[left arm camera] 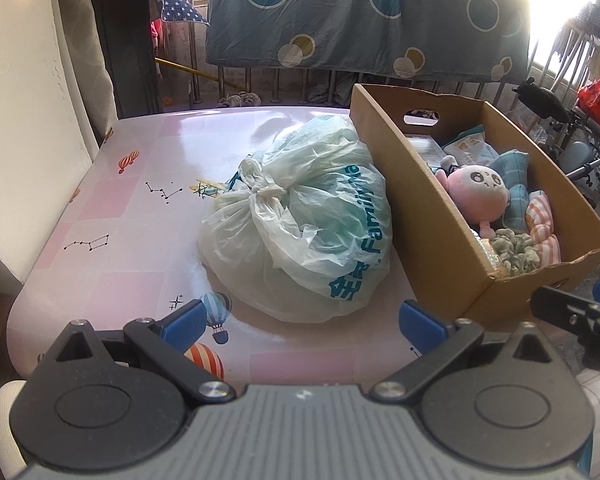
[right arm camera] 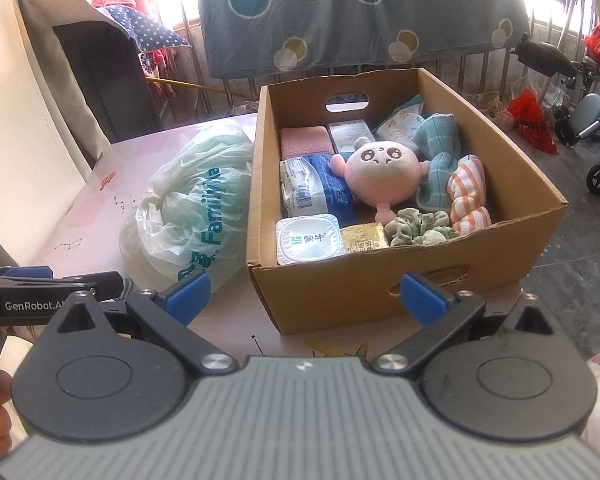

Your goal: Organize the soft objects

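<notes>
Cardboard box [right arm camera: 380, 292] beside knotted plastic bag [left arm camera: 300, 220] on pink table [left arm camera: 112, 216]; both hand-held grippers released, empty.

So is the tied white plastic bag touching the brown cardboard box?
Touching. The right wrist view shows the tied white plastic bag pressed against the brown cardboard box, with no gap along its left wall.

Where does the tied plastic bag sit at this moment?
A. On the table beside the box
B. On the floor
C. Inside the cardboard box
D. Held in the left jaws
A: the tied plastic bag rests on the pink table, next to the cardboard box, and neither gripper holds it.
</notes>
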The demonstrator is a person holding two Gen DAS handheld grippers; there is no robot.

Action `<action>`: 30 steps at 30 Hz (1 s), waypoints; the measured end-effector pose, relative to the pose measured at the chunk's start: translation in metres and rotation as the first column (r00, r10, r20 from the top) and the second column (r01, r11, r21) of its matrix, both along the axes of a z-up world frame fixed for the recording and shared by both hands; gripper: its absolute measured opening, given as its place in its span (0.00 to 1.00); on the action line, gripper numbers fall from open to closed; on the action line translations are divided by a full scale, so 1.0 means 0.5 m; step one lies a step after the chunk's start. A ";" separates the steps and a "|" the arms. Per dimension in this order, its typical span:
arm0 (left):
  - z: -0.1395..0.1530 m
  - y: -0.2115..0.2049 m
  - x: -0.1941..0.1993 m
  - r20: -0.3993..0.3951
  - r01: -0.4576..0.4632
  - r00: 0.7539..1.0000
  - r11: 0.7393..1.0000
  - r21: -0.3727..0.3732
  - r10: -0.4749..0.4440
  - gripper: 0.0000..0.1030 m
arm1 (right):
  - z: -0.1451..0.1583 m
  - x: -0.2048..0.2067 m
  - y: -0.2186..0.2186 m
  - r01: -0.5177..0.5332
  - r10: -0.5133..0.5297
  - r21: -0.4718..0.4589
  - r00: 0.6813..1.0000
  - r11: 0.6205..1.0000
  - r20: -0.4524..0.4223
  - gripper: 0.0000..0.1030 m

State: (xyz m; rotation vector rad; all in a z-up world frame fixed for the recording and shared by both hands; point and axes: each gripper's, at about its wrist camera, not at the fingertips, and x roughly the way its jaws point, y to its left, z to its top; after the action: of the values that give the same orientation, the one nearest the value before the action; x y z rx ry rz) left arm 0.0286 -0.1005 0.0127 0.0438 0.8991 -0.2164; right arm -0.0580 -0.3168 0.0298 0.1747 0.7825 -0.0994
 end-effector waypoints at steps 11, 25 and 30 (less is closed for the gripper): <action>0.016 0.001 0.001 0.008 0.009 1.000 1.000 -0.013 -0.009 1.00 | 0.000 0.014 -0.001 -0.011 0.011 0.017 1.000 1.000 0.000 0.99; 0.020 -0.001 -0.001 0.010 0.032 0.999 0.999 -0.024 -0.032 1.00 | -0.004 0.014 -0.007 -0.007 0.007 0.011 1.000 1.000 -0.006 0.99; 0.021 -0.001 -0.001 0.011 0.034 0.999 0.999 -0.025 -0.034 1.00 | -0.005 0.015 -0.009 -0.003 0.003 0.006 1.000 1.000 -0.009 0.99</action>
State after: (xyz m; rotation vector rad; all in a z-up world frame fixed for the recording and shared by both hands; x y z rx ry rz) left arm 0.0283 -0.1011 0.0234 0.0368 0.8857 -0.2586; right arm -0.0505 -0.3214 0.0275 0.1791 0.7921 -0.0946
